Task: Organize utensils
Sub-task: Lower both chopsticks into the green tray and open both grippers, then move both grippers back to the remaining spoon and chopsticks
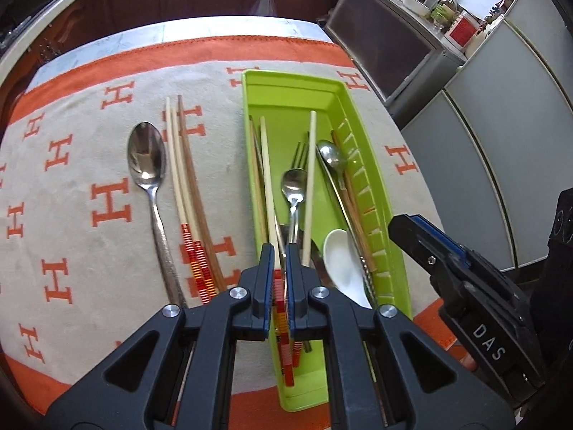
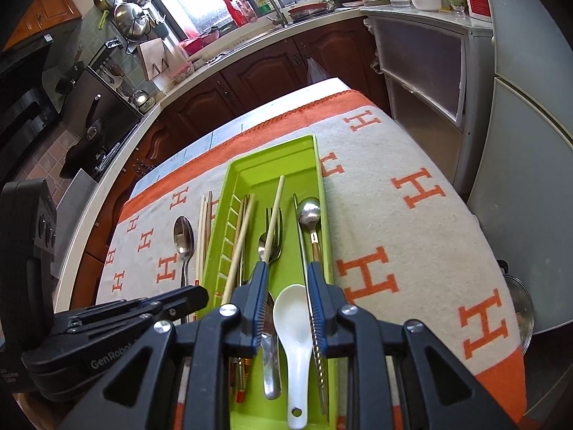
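My left claw [image 1: 278, 251] pinches a pale chopstick [image 1: 266, 175] over the green tray's [image 1: 286, 89] left side; my right claw [image 2: 286, 272] hangs spread above the white spoon [image 2: 292, 308]. Released crooked, the chopstick could land across the fork [image 1: 301, 154] or tip out.

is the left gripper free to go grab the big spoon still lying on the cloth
Probably not yet. The left gripper has its jaws closed on a chopstick over the green tray, so it must release that first. The big spoon itself lies uncovered on the cloth, with only chopsticks beside it.
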Tool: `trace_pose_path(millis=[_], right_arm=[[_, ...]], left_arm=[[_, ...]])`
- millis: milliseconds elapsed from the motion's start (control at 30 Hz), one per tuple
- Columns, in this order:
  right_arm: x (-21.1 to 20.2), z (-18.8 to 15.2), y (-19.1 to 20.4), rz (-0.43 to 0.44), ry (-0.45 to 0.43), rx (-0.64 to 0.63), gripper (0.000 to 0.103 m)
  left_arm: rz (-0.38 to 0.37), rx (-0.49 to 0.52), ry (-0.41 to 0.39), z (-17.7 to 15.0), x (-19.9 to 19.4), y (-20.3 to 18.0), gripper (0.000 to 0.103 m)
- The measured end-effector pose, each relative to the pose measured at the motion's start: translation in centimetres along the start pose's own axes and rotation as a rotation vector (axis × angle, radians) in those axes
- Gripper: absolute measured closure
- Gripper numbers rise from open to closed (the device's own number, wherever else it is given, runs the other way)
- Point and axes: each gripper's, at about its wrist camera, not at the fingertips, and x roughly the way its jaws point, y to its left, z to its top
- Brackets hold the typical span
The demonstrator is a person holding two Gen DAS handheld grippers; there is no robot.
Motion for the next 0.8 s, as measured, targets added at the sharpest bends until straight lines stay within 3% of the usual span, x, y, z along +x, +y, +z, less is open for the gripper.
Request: trace_pose_path(millis=[100, 267, 533, 800], right_arm=[[0.0, -0.1, 0.1, 0.001, 0.002, 0.000, 0.081], [0.0, -0.2, 0.5, 0.000, 0.010, -0.015, 0.081], [0.1, -0.6, 2.2, 0.005, 0.025, -0.051, 0.081], [0.3, -0.8, 5.0, 0.014, 0.043, -0.127, 0.081]], left_arm=[[0.017, -0.004, -0.004, -0.1, -0.5, 0.5, 0.096], [0.046, -0.021, -0.021, -0.6, -1.2, 1.5, 0.070], [0.094, -0.090, -0.045, -1.4, -2.5, 4.7, 0.068], [0.198, -0.154, -0.081, -2.6, -4.4, 9.4, 0.068]])
